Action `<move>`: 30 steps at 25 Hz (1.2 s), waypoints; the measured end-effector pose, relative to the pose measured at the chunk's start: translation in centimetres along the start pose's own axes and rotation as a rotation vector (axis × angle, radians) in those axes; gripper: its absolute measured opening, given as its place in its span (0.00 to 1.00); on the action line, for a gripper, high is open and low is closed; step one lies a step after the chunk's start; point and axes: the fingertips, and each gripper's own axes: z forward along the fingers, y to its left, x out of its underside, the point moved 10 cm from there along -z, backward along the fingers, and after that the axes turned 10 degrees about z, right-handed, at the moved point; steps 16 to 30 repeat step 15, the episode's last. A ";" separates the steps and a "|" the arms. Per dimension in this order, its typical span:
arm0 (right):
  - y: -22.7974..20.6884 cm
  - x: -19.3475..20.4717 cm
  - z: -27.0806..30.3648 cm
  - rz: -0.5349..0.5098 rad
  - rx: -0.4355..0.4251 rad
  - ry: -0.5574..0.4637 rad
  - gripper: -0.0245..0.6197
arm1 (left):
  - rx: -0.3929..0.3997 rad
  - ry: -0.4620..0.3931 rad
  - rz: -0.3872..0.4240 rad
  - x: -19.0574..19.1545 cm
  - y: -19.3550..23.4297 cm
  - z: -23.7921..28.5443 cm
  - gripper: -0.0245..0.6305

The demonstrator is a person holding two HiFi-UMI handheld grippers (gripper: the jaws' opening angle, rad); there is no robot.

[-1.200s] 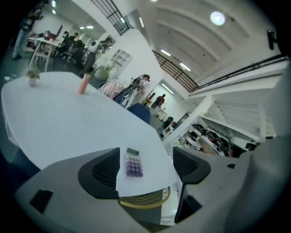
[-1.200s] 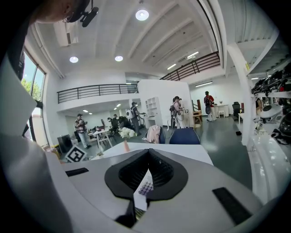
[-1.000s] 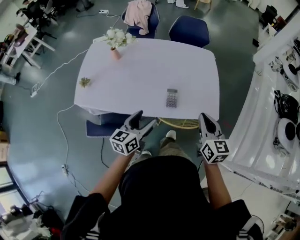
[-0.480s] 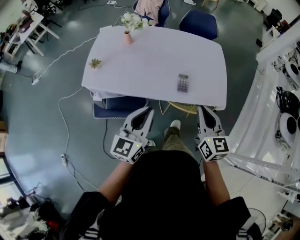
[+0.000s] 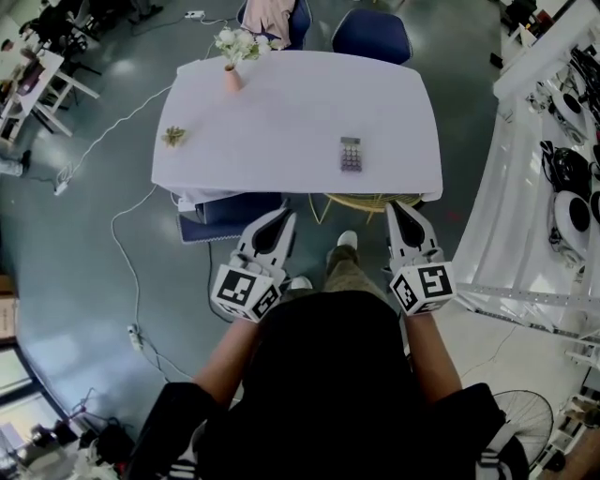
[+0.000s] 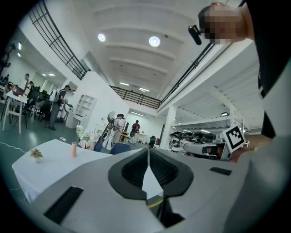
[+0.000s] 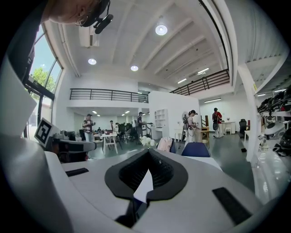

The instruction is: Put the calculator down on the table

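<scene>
While hand-held grippers (image 5: 285,217) (image 5: 395,207) hover, calculator (image 5: 351,154) lies beyond.

bright ceiling lamps (image 7: 160,30), soft shadows, strong fisheye edges, dark vignette corners.

calculator (image 5: 350,154): 1 | table (image 5: 281,112): 1 | vase (image 5: 232,79): 1 | grippers (image 5: 279,220) (image 5: 401,211): 2 | far-side chairs (image 5: 371,36) (image 5: 302,21): 2

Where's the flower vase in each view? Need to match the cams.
Head view: flower vase at the far left corner of the white table.
Left gripper view: flower vase at left, standing on the table, with the blue chair to its right.
Right gripper view: flower vase near centre, only its white blooms showing, left of the blue chair.
Shared landmark: the blue chair behind the table.
</scene>
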 end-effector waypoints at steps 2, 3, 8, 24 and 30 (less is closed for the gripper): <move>-0.2 -0.1 -0.1 0.001 0.006 0.001 0.03 | 0.016 0.000 0.000 -0.1 -0.1 0.4 0.06; -0.2 -0.1 -0.1 0.000 0.006 0.001 0.03 | 0.024 0.001 0.000 -0.1 0.0 0.6 0.06; -0.9 -0.3 -0.1 -0.008 -0.015 -0.011 0.03 | 0.042 0.018 -0.020 0.5 0.0 2.1 0.06; -3.3 -0.7 1.5 -0.006 -0.010 0.019 0.03 | 0.050 0.038 -0.038 0.8 0.7 5.4 0.06; -3.3 -0.7 1.5 -0.006 -0.010 0.019 0.03 | 0.050 0.038 -0.038 0.8 0.7 5.4 0.06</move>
